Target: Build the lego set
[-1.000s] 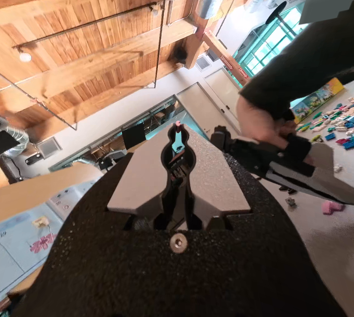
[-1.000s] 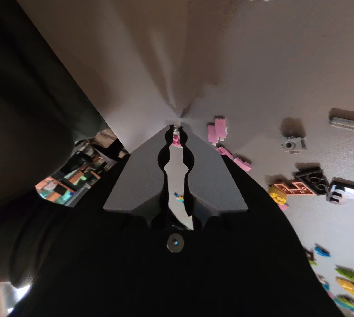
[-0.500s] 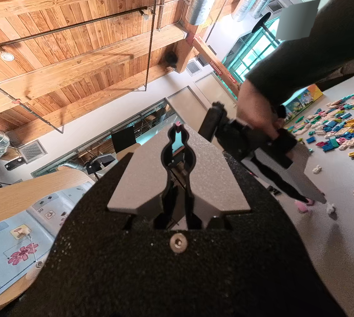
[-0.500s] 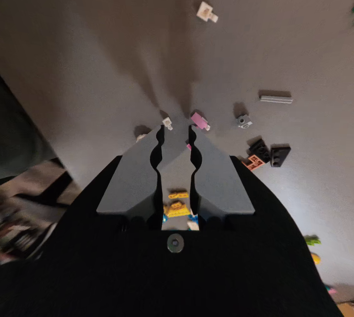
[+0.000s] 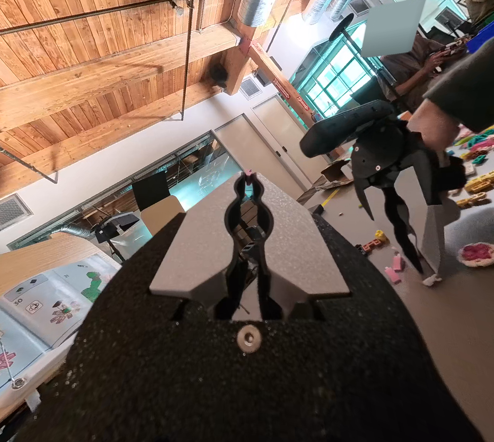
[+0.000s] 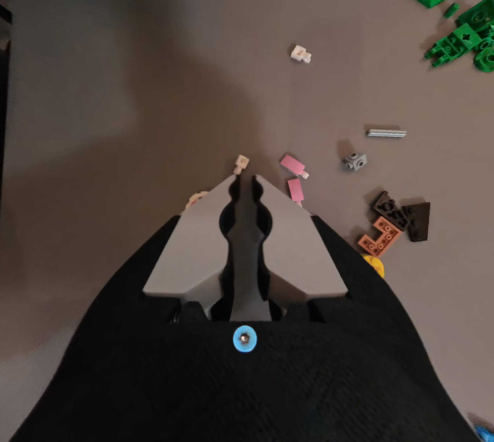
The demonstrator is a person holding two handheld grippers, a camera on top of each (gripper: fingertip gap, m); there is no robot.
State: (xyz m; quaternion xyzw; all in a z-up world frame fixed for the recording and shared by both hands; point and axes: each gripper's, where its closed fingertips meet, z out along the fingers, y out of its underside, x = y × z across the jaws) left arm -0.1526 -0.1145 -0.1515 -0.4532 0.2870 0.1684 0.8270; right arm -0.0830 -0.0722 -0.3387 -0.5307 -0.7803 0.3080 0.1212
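My left gripper is shut on a tiny pink lego piece and holds it up in the air, pointing at the room. My right gripper is open with a narrow gap and empty, hovering above the grey table. A small cream piece lies just beyond its left fingertip. Two pink pieces lie just right of the tips. In the left wrist view the right gripper points down at the table beside a small white piece and a round pink-and-white piece.
On the table to the right lie a grey brick, a grey axle, black pieces, an orange L plate and green pieces. A white piece lies farther off. An instruction booklet lies at the left. Across from one pair of fingers to the other is roughly 20 cm.
My right gripper opened, left the pink piece it pinched on the table, and rose away from the surface. My left gripper kept its pink piece while its view swung.
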